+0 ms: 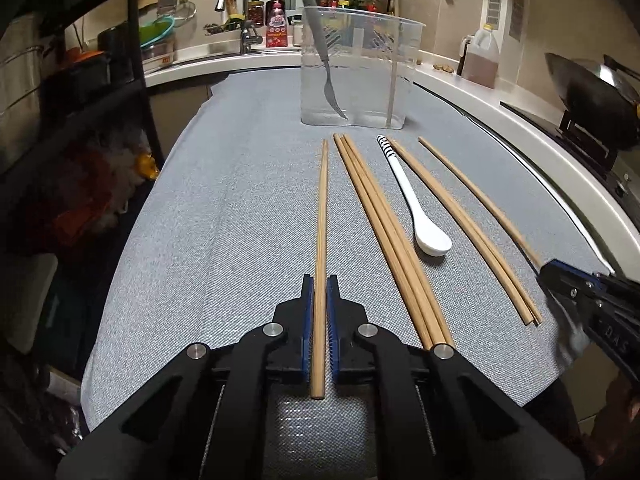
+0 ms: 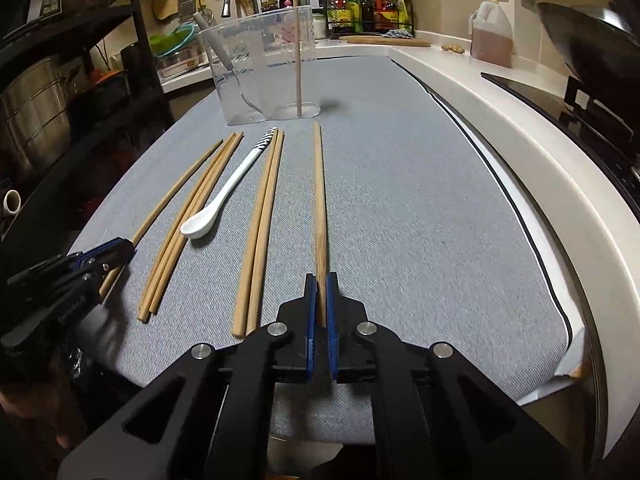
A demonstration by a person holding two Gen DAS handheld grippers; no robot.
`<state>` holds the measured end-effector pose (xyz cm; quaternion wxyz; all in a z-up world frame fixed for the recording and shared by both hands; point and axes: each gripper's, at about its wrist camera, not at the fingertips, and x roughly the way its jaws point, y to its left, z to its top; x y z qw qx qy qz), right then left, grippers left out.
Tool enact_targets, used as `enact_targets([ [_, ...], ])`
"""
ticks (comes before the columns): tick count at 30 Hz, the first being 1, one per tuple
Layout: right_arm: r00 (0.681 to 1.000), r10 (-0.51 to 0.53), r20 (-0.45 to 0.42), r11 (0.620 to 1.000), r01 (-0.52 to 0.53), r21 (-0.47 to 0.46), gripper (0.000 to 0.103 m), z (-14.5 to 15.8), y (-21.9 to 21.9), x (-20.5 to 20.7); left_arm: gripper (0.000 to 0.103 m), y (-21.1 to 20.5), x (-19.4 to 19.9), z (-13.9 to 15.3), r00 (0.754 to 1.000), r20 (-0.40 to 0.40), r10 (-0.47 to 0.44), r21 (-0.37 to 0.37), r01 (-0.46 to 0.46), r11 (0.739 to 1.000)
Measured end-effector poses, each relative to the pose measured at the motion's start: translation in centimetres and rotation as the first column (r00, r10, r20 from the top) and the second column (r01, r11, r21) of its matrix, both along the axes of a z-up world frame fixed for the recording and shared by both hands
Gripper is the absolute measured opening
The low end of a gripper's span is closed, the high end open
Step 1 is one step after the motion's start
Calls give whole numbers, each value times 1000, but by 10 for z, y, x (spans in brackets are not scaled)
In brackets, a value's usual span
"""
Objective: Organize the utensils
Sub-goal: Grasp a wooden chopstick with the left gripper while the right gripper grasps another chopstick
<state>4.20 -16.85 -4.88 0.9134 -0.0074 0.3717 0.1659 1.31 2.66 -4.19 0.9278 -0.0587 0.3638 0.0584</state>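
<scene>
**Two tools, two chopsticks**

Wooden chopsticks lie in rows on the grey cloth [image 1: 240, 200] over the counter [image 2: 500, 92]. A white spoon [image 1: 424, 228] lies among them, its bowl near us. Behind them stands a clear tub [image 1: 356, 68] with a grey fork [image 1: 320, 52] leaning inside and one stick standing up.

The left tool [image 1: 320, 300] is squeezed shut on the leftmost chopstick [image 1: 322, 208]. The right tool [image 2: 321, 300] is squeezed shut on the rightmost chopstick [image 2: 319, 184]. Nothing blocks either one.
</scene>
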Motion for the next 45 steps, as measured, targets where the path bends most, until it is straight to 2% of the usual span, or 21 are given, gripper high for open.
enact_targets([
  [8,1000,-11,9,1000,11,21,7,-5,-3,0,8,-5,-8,-2,1000,21,13,22,-13,1000],
  [31,999,21,45,1000,-22,21,8,-6,4,12,8,-1,-11,-5,997,58,49,-15,-48,999],
  [45,998,24,55,1000,-25,15,6,-6,3,12,7,-5,-9,-6,996,71,47,19,-49,999],
])
